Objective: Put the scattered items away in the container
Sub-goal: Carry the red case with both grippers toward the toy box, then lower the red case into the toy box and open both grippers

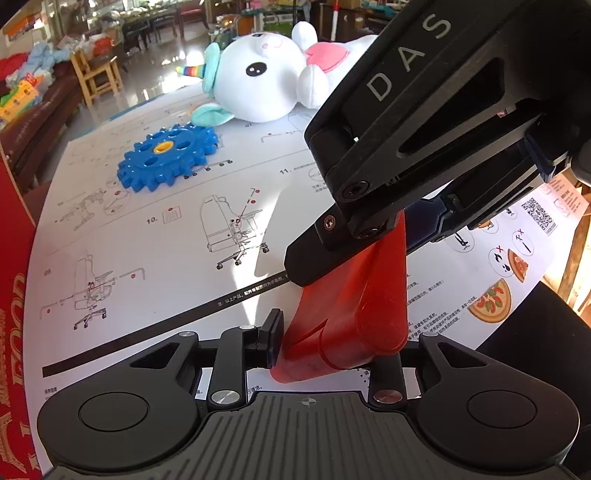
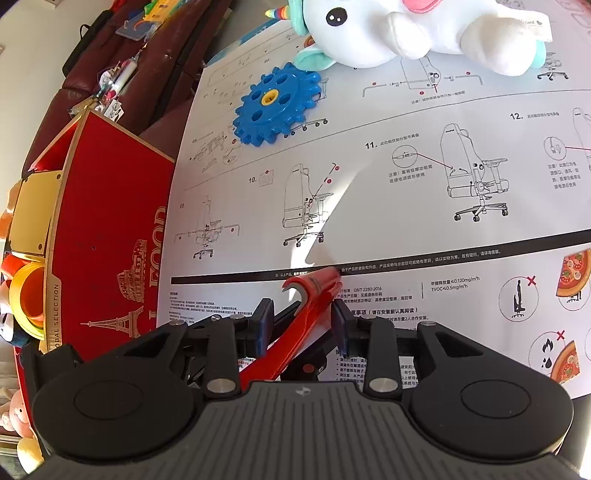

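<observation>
A red plastic toy tool (image 1: 351, 317) lies slanted over the printed sheet, and both grippers are at it. My left gripper (image 1: 332, 332) is shut on its thick lower end; the near pad presses its side, while the far pad is hidden behind it. My right gripper (image 2: 303, 314) straddles the tool's hooked end (image 2: 314, 284) with a gap showing at the left pad, so it stands open. In the left wrist view the right gripper (image 1: 358, 254) reaches in from the upper right. A blue toy gear (image 2: 277, 107) and a white unicorn plush (image 2: 406, 29) lie farther out. The red box (image 2: 110, 221) stands at the left.
A large instruction sheet (image 1: 184, 240) with chair drawings covers the table. The red box holds yellow and orange items (image 2: 29, 295). A brown sofa (image 2: 147, 55) with small clutter runs beyond the box. A wooden chair (image 1: 96, 74) stands on the floor behind.
</observation>
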Tool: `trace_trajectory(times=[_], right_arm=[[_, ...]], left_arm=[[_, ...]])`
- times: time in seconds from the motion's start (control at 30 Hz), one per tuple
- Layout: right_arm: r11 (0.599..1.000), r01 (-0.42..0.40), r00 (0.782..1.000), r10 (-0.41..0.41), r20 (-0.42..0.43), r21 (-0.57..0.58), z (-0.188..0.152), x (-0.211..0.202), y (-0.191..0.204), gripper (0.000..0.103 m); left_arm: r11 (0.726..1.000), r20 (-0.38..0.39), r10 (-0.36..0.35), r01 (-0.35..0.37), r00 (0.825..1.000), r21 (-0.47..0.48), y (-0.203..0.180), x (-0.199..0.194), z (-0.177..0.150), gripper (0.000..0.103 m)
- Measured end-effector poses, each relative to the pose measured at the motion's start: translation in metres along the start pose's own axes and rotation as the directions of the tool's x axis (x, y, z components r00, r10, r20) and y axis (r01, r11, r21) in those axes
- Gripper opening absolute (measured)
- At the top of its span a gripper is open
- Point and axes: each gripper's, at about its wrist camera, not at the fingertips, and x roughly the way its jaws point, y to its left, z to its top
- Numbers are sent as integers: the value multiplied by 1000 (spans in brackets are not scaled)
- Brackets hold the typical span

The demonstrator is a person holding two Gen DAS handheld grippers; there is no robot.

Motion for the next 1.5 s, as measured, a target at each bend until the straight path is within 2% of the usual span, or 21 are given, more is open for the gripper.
trace_trajectory(times=[0.13, 0.27, 0.33, 0.43, 1.17, 1.33, 1.5], right_arm=[[999, -32, 999, 33, -23, 37, 2, 3, -6, 40], [998, -22, 999, 24, -35, 52, -1, 9, -7, 52], [999, -23, 1000, 24, -10, 38, -2, 7, -3, 43], [999, 21, 999, -20, 25, -26, -4, 3, 9, 39], [985, -12, 994, 31, 108, -172, -20, -42, 55, 39], [969, -27, 990, 60, 130, -247, -27, -60, 78, 39], [929, -46, 983, 108, 150, -368, -33, -84, 116, 40]], left_arm=[[1000, -1, 19, -19, 1000, 8, -4, 0, 1, 29], [1000, -14, 20, -20, 1000, -5, -3, 1, 4, 31], [1000, -13, 20, -20, 1000, -7, -3, 1, 4, 31], [1000, -9, 23, -23, 1000, 7, -5, 1, 3, 26], [993, 67, 118, -117, 991, -21, -16, -61, 10, 25], [987, 106, 156, -152, 982, -41, -15, -90, 11, 25], [974, 161, 224, -214, 961, -78, -11, -133, 14, 26]])
